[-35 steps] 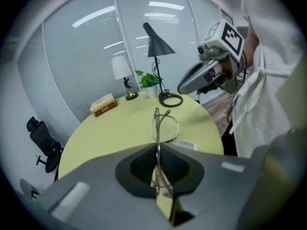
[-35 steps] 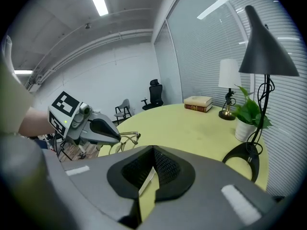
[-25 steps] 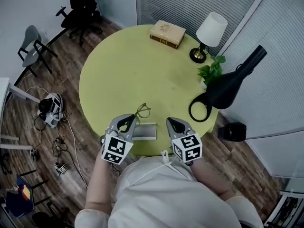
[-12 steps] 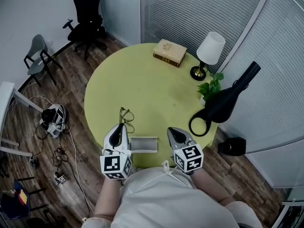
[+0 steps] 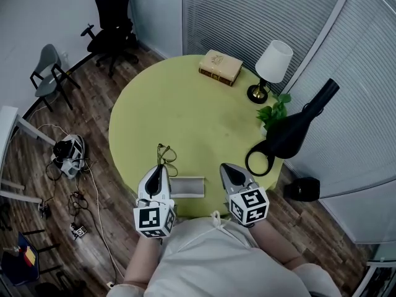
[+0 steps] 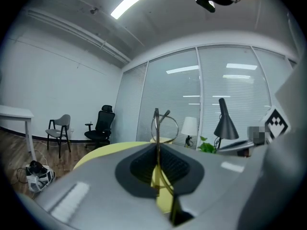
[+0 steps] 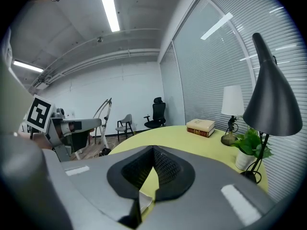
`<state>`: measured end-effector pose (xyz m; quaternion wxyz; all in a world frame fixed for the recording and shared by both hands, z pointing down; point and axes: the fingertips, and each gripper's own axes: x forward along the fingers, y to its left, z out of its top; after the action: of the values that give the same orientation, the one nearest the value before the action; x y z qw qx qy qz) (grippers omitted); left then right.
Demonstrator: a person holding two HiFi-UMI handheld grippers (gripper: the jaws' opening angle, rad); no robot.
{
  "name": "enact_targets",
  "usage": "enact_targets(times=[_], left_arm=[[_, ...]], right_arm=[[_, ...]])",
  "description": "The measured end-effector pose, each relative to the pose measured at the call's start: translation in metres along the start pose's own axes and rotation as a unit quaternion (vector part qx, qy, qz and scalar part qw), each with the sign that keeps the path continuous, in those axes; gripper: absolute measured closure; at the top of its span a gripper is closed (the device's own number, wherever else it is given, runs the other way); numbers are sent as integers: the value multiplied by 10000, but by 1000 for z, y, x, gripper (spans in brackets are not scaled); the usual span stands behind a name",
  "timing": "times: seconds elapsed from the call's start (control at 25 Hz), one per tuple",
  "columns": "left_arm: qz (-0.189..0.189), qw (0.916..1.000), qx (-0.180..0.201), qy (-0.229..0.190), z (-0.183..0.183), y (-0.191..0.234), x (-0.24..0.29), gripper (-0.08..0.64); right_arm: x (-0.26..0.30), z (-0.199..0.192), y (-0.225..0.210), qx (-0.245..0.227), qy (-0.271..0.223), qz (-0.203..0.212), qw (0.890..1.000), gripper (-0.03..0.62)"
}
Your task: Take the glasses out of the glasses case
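Note:
The thin-rimmed glasses (image 5: 164, 154) stick out over the yellow round table (image 5: 185, 104) from the tips of my left gripper (image 5: 159, 167), which is shut on them. In the left gripper view the glasses frame (image 6: 156, 128) stands upright, pinched between the jaws of the left gripper (image 6: 157, 150). The grey glasses case (image 5: 187, 187) lies flat at the table's near edge, between the two grippers. My right gripper (image 5: 228, 169) hovers to the right of the case, and in its own view the right gripper (image 7: 153, 150) is shut on nothing.
A book (image 5: 220, 67), a white table lamp (image 5: 272, 64), a small potted plant (image 5: 274, 112) and a black desk lamp (image 5: 291, 132) stand along the far and right side of the table. Chairs (image 5: 114, 23) and cables lie on the floor to the left.
The left gripper has carried the glasses leftwards, off the case's far corner to a spot left of it. The right gripper has barely moved.

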<state>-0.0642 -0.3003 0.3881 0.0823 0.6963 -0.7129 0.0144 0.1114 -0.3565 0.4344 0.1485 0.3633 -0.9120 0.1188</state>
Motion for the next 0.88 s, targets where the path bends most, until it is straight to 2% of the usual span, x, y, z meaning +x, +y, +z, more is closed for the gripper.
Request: enact_targets(times=[0.88], left_arm=[[-25, 9998, 130, 153, -8, -18, 6, 549]], right_arm=[[-5, -4, 8, 30, -11, 38, 10000, 592]])
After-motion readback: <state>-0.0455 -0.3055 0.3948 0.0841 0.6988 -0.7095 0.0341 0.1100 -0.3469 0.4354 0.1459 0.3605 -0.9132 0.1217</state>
